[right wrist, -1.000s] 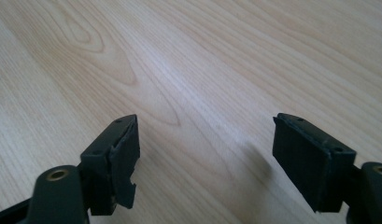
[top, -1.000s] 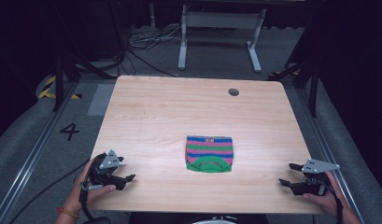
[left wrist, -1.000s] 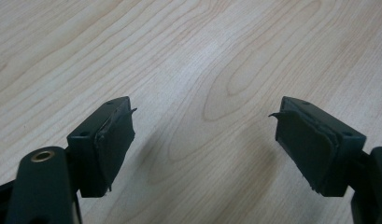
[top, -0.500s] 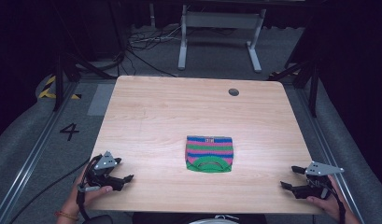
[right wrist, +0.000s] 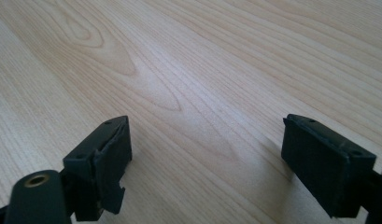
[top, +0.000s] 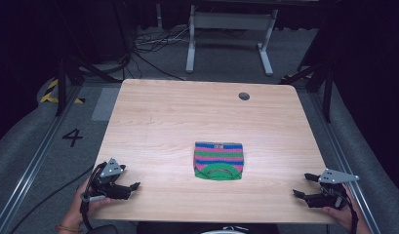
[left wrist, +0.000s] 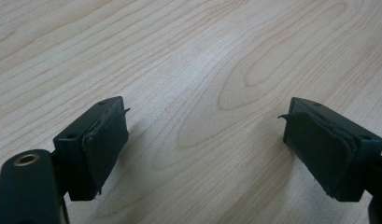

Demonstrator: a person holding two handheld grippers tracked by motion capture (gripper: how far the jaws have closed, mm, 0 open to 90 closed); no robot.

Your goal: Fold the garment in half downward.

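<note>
Pale wood-grain laminate covers the bench (top: 163,122), a rounded-corner slab with a small dark round hole (top: 244,96) far right. A striped knit cloth (top: 218,160), folded roughly square, lies flat near centre. The left tongs (top: 130,187) and right tongs (top: 300,186) sit at the near corners, both spread wide, holding nothing.
</note>
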